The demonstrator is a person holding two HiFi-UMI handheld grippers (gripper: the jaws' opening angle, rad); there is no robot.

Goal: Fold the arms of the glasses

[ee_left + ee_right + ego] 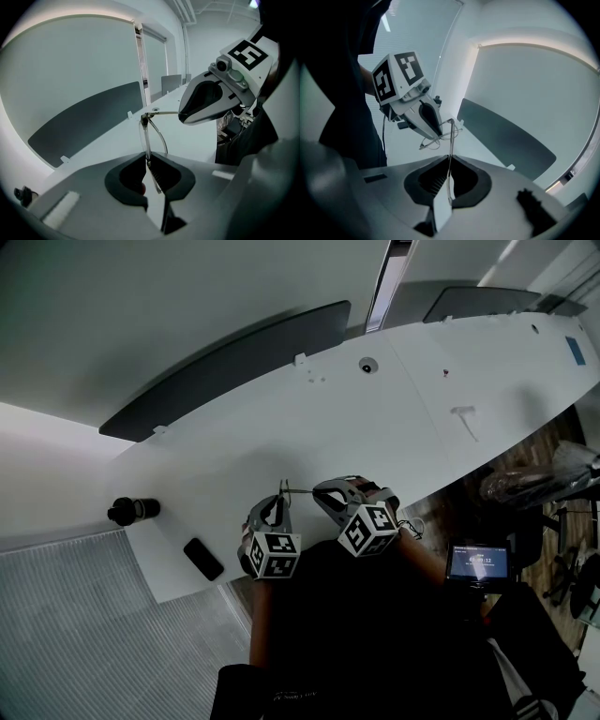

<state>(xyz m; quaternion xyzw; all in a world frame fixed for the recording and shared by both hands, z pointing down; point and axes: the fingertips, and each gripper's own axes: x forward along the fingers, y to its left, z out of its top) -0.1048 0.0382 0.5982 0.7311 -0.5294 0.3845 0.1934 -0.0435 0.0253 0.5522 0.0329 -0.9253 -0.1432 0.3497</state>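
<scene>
A pair of thin wire-framed glasses (292,490) hangs in the air between my two grippers, just above the near edge of the white table (375,418). My left gripper (279,497) is shut on the front of the glasses (149,138), a clear lens rim standing edge-on between its pads. One thin arm (166,112) runs sideways from the hinge to my right gripper (185,115). In the right gripper view that arm (450,150) passes straight down between the pads of the right gripper (450,165), which is shut on it. The left gripper (433,126) holds the lenses just beyond.
A black phone (202,559) and a black cylinder (132,511) lie at the table's left end. Dark divider panels (234,362) stand along the far edge. A small lit screen (478,562) sits off the table at right. A person's dark clothing fills the bottom of the head view.
</scene>
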